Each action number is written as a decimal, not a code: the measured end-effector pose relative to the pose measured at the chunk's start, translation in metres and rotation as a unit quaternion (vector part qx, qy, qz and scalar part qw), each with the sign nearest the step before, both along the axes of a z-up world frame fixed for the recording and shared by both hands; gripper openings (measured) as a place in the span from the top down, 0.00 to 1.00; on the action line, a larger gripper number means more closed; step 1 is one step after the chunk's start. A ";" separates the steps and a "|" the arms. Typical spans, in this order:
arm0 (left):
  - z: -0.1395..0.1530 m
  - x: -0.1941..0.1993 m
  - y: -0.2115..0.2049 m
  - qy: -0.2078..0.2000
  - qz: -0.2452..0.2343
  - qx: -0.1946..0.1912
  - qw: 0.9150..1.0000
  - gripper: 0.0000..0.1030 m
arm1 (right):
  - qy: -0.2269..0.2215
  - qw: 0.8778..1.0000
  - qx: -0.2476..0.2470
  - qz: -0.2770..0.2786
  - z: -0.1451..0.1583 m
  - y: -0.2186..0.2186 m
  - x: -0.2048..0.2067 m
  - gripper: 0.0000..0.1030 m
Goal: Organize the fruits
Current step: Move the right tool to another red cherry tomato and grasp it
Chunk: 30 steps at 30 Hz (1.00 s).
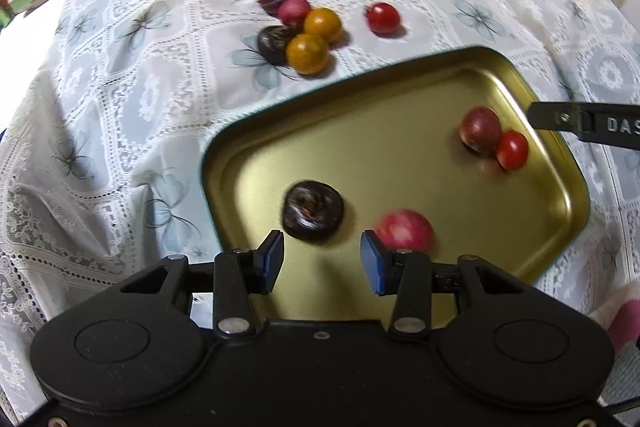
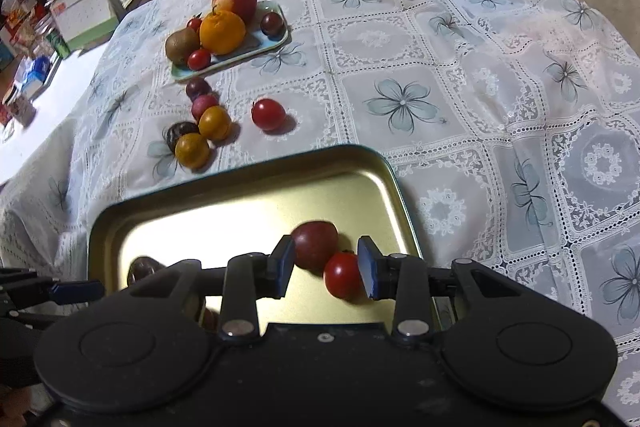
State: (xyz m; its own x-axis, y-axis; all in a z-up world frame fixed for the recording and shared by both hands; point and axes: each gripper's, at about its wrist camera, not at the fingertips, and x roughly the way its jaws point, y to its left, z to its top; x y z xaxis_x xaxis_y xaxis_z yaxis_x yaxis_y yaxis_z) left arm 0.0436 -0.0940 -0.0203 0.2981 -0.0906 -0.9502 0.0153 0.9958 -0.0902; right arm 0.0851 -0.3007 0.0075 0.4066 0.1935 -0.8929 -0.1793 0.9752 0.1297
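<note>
Fruit is what I am sorting, and 4 pieces already lie in the gold tray [image 1: 560, 163] under both of my grippers. My left gripper [image 1: 322, 261] is released, jaws spread with nothing between them; a dark chestnut-like fruit [image 1: 313, 209] sits just ahead of its left pad and a pink fruit [image 1: 405, 230] just ahead of its right pad. My right gripper [image 2: 326, 269] is also released, holding nothing; a dark red plum [image 2: 315, 244] and a red cherry tomato [image 2: 341, 274] lie touching each other just past its tips.

Beyond the tray, ahead of me, 5 small fruits cluster on the lace tablecloth [image 2: 460, 75], among them 2 orange ones [image 2: 192, 149], with a lone red tomato [image 2: 268, 113] to their right. Farther ahead, a pale green tray [image 2: 276, 41] carries the big fruit.

My worry is rolling. These round pieces sit loose on slick metal, so a nudge from either pad could scatter them. Reaching for the cluster, my spread jaws may knock a neighbour off across the cloth. Squeezing a tomato too hard would likely split it.
</note>
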 end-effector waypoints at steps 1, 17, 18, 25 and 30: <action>0.001 0.003 0.004 -0.001 0.005 -0.001 1.000 0.50 | 0.001 1.000 0.005 -0.007 0.000 0.000 0.004 0.64; 0.003 0.068 0.069 -0.035 0.061 0.003 0.998 0.51 | 0.029 0.997 0.014 -0.071 -0.022 0.040 0.061 0.58; 0.002 0.074 0.072 -0.037 0.064 0.003 0.997 0.51 | 0.042 0.996 0.023 -0.073 -0.025 0.043 0.065 0.58; -0.005 0.112 0.085 -0.034 0.080 -0.008 0.996 0.52 | 0.028 0.995 0.017 -0.093 -0.027 0.069 0.087 0.58; -0.008 0.134 0.088 -0.055 0.082 -0.005 0.995 0.52 | 0.030 0.996 0.008 -0.087 -0.026 0.091 0.109 0.58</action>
